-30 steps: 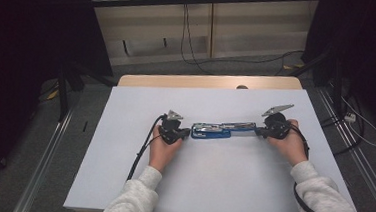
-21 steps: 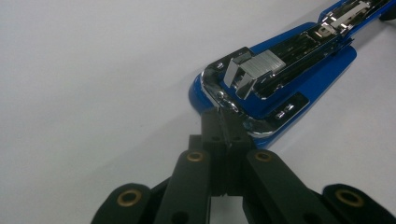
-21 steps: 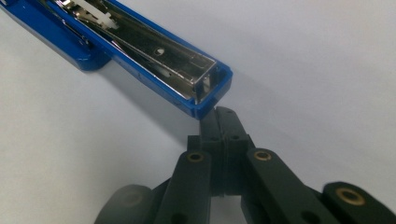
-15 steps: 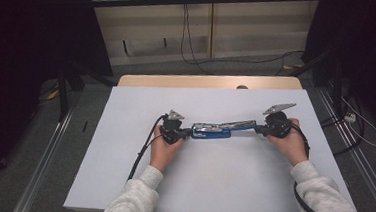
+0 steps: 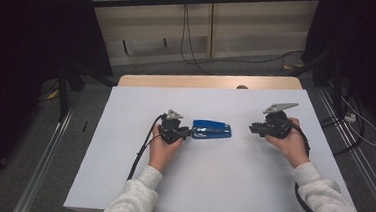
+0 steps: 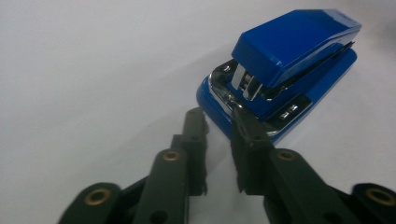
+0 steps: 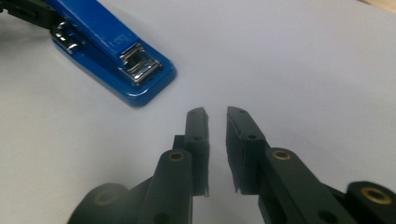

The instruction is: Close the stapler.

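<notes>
We take this for a lab recording bay, white-covered table (image 5: 210, 188) on grey carpet, black curtains (image 5: 25, 34) at both sides, metal floor rails (image 5: 357, 163), loose cables (image 5: 190, 41), pale panelled wall behind.

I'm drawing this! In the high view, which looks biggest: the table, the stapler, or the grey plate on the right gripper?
1. Table
2. Stapler
3. Grey plate, a little smaller than the stapler, though it sits higher, nearer the camera.

Left gripper (image 6: 218, 120) fingers slightly parted, tips at hinge end of blue stapler (image 6: 285, 65).
</notes>
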Tool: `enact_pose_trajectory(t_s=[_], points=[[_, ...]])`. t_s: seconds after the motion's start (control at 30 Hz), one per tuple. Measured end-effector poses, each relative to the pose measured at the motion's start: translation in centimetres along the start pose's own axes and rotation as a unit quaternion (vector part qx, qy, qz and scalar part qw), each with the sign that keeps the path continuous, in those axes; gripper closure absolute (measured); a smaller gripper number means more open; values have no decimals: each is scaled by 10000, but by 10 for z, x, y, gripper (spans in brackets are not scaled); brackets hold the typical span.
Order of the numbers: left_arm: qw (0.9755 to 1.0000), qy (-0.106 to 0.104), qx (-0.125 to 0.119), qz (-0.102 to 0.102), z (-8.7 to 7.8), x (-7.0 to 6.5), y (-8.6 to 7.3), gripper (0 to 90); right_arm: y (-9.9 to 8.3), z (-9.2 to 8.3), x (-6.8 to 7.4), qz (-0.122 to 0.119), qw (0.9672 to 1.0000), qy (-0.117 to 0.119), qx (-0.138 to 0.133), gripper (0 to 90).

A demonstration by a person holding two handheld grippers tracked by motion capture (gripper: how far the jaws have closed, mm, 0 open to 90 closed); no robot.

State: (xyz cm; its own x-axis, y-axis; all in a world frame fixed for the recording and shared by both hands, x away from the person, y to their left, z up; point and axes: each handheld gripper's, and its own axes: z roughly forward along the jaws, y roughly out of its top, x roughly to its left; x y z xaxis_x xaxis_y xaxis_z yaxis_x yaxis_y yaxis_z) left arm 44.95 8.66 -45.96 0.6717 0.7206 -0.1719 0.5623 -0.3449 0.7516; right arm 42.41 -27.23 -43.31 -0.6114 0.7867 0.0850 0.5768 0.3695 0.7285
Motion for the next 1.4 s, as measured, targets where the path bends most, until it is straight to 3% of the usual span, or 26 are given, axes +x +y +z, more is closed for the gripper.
enact_pose_trajectory(t_s=[0.07, 0.13, 0.17, 0.33, 0.4, 0.43, 0.5, 0.53, 0.57, 0.73, 0.9, 1.4], points=[[10000, 12, -39, -30, -5, 0, 0, 622, -1, -1, 2, 109, 9999, 49, -46, 673], [9999, 21, -102, -56, -13, 0, -1, 582, -2, -4, 4, 110, 9998, 135, -85, 618], [9998, 9, -159, -96, -16, 0, -1, 494, -3, -6, 6, 142, 9997, 181, -129, 582], [9993, -254, -276, 42, -33, 2, -2, 389, -7, -12, 13, 150, 9989, 367, -252, 445], [9988, -299, -398, -17, -39, 2, -4, 337, -8, -14, 15, 232, 9989, 343, -237, 362], [9988, -352, -332, 26, -43, 4, -5, 311, -8, -15, 16, 221, 9987, 397, -239, 350], [9989, -277, -372, -5, -48, 5, -8, 272, -11, -18, 20, 238, 9987, 378, -230, 310], [9985, -384, -386, -53, -51, 6, -9, 244, -12, -20, 21, 200, 9988, 383, -216, 287], [9981, -462, -400, -54, -54, 7, -10, 237, -12, -21, 23, 170, 9990, 375, -191, 282], [9976, -431, -533, -23, -69, 8, -14, 166, -17, -26, 27, 121, 9991, 352, -213, 228], [9973, -456, -558, 151, -78, 8, -20, 133, -22, -32, 30, 111, 9990, 376, -232, 204], [9966, -472, -664, 147, -104, 12, -35, 89, -40, -49, 37, 93, 9993, 331, -135, 147]])
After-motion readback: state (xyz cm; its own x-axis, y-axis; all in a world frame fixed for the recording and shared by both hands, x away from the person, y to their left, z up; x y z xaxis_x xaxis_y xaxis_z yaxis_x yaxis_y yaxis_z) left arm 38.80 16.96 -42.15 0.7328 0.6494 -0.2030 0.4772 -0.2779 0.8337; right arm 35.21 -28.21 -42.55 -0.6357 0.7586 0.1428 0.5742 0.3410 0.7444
